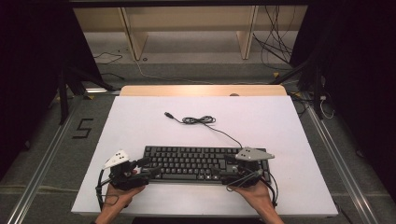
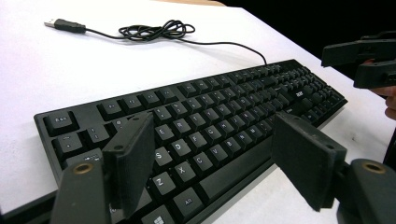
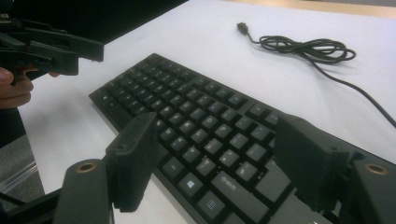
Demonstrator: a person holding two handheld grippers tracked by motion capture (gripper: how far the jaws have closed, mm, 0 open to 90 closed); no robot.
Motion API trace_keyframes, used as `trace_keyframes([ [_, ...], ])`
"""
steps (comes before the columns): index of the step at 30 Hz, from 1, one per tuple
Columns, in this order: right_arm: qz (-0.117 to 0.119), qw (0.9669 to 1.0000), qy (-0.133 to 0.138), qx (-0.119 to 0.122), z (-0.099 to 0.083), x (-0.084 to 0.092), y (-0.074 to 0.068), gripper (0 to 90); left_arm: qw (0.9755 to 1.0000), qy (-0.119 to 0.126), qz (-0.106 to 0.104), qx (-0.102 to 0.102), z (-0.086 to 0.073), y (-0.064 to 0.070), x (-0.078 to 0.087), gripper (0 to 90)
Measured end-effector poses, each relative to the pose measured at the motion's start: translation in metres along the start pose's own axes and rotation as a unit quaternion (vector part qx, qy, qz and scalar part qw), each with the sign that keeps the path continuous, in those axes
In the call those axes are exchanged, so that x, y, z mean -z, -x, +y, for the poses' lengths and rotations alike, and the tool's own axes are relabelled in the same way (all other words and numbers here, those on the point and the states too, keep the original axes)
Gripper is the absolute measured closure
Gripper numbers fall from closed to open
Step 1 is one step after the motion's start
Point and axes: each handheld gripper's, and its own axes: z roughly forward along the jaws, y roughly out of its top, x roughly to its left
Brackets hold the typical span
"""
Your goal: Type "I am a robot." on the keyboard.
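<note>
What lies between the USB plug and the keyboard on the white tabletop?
The high view shows the cable's tangled coil between USB plug and keyboard; otherwise bare tabletop.

A white tabletop [image 1: 140, 121] carries a black keyboard [image 1: 196, 161] near its front edge; the keyboard's cable [image 1: 201, 120] lies coiled behind it, plug free.

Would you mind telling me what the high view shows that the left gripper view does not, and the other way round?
The high view adds the floor with its black 5 mark and the wooden frame beyond the table. The left gripper view adds readable key legends such as Z, X and C, and the left gripper's open fingers close up. Both share the black keyboard, its coiled cable and the white table.
</note>
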Motion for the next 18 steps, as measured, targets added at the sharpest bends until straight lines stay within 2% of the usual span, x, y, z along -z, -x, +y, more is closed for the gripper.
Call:
trace_keyframes([
  [7,0.007,0.9999,-0.009,0.004,0.005,-0.011,-0.003,34.1,0.9999,-0.007,0.006,-0.004,0.000,0.000,0.000,32.0],
  [18,0.013,0.9999,-0.006,0.002,0.012,-0.018,-0.003,37.4,0.9998,-0.012,0.015,-0.003,-0.001,-0.002,0.000,35.3],
])
